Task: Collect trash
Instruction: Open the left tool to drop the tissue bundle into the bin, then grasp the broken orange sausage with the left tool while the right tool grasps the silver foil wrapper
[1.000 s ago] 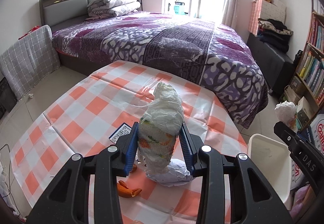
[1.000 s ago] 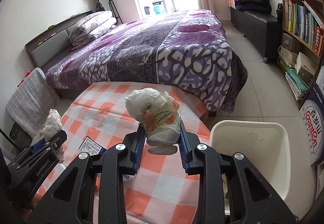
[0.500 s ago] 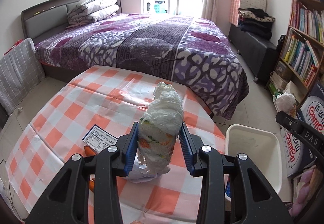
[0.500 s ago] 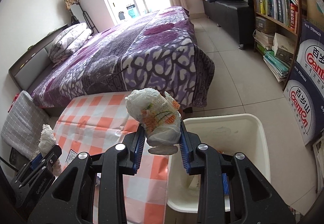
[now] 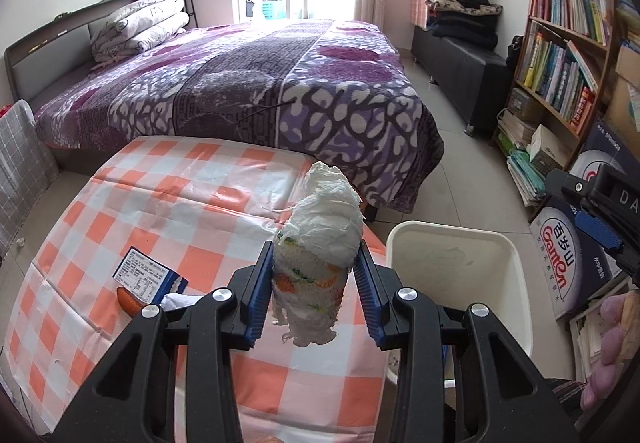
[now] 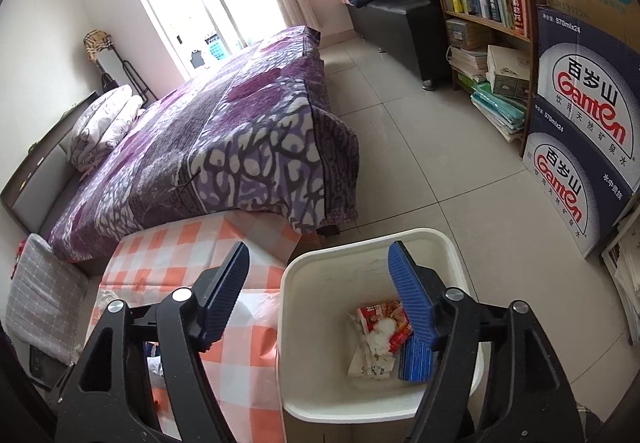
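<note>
Beside the orange-and-white checked worktop (image 5: 168,211) stood a white plastic bin (image 6: 320,403); left tongs (image 5: 316,283) gripped a crumpled tissue wad (image 5: 320,243), right tongs (image 6: 320,295), just opening, held nothing over it.

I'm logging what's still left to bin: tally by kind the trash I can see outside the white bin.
paper wad, clamped in the left gripper: 1
blue-and-white packet: 1
orange peel: 1
white crumpled scrap, partly hidden behind the gripper: 1
Total: 4
</note>
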Motion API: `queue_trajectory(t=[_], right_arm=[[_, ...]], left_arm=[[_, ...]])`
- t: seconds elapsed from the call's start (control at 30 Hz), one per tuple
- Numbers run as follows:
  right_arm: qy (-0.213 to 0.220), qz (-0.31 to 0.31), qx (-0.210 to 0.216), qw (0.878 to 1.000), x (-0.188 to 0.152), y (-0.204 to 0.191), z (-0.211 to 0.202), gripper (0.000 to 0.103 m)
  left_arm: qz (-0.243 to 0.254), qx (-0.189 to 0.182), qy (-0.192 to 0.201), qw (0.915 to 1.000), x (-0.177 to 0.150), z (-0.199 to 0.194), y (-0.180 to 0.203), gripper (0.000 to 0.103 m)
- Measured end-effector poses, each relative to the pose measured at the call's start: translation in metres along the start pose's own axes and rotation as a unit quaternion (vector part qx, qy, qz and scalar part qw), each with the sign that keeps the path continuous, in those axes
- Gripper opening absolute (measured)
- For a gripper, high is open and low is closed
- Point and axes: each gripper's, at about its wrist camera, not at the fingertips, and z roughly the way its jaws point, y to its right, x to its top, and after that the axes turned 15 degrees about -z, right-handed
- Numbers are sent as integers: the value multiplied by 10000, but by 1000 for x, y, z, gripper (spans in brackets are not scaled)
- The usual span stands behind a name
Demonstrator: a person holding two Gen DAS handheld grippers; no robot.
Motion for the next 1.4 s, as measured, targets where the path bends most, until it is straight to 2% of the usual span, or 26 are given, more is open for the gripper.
queue_trajectory(t=[0.17, 0.33, 0.47, 0.57, 0.6, 0.63, 0.7, 0.73, 0.9, 1.13, 1.27, 1.4], right_arm=[[49, 353, -78, 9993, 3, 23, -6, 81], [74, 738, -120, 9972, 4, 46, -11, 83], [51, 1009, -110, 9948, 5, 62, -11, 85], [60, 1128, -124, 9935, 4, 70, -12, 85], [68, 1141, -127, 9934, 4, 71, -13, 86], [73, 1147, -132, 9933, 4, 72, -13, 86], [75, 1150, -158, 9932, 3, 73, -12, 86], [66, 1154, -169, 9932, 3, 73, -12, 87], [-39, 1159, -109, 9932, 1, 69, -7, 89], [-295, 714, 64, 9970, 2, 36, 4, 91], [-513, 419, 186, 9976, 0, 11, 14, 91], [-683, 64, 253, 9973, -3, -16, 22, 91]], left_arm=[[96, -314, -309, 9990, -9, 7, 20, 39], [170, -762, -730, 9943, -21, 15, 41, 39], [124, -1173, -1091, 9870, -28, 20, 57, 40], [59, -1557, -1355, 9785, -31, 23, 67, 40], [48, -1677, -1422, 9755, -32, 24, 70, 43], [28, -1783, -1485, 9727, -33, 24, 72, 54], [-54, -1891, -1527, 9700, -34, 23, 72, 66], [-86, -1906, -1526, 9697, -34, 23, 72, 66], [-149, -1572, -1460, 9766, -31, 25, 56, 71], [39, -546, -1167, 9917, -32, 32, 14, 75], [85, 3, -1170, 9931, -35, 41, -20, 75], [-134, 341, -1256, 9914, -36, 47, -60, 75]])
